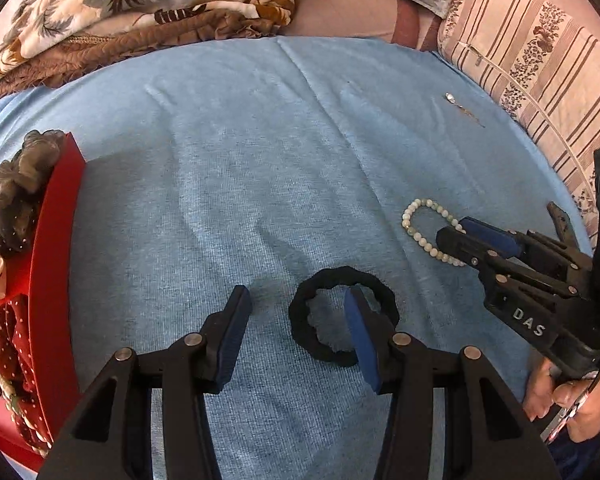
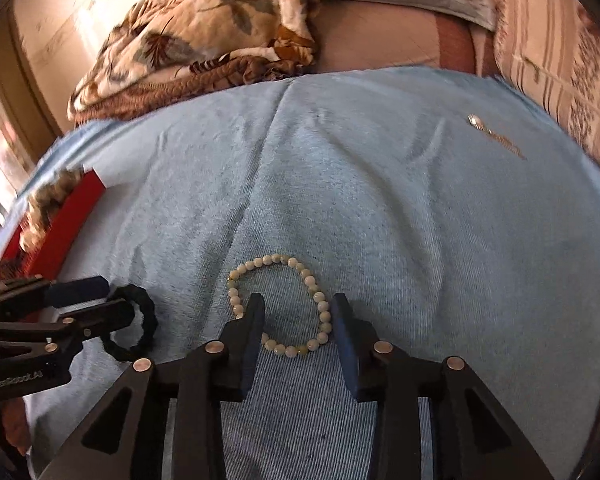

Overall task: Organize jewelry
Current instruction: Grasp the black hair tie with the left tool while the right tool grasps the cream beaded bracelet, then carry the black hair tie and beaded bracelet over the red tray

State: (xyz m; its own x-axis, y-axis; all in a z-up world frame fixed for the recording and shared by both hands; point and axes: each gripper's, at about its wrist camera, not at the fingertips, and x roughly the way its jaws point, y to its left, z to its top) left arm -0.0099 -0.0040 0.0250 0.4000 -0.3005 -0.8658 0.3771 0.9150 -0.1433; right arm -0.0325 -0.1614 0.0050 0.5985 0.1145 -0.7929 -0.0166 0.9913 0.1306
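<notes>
A black scrunchie (image 1: 298, 324) lies on the blue cloth. My left gripper (image 1: 298, 296) is open over it, with one finger above the ring's hole and the other to the left of it. To the right, a bracelet of pale beads (image 1: 410, 216) lies flat. My right gripper (image 2: 298, 300) stands open low over the bracelet (image 2: 276, 259). Its left finger covers the bracelet's left side and its right finger sits by the right side. The pads do not press on the beads. In the left wrist view the right gripper (image 1: 452, 229) reaches in from the right. The right wrist view shows the left gripper (image 2: 116, 298) at the scrunchie (image 2: 148, 312).
A red box (image 1: 56, 240) with several fabric scrunchies stands at the left edge of the cloth, also in the right wrist view as the red box (image 2: 80, 204). A small pendant on a chain (image 1: 462, 109) lies far right. A floral blanket (image 1: 140, 0) and a striped pillow (image 1: 540, 60) border the cloth.
</notes>
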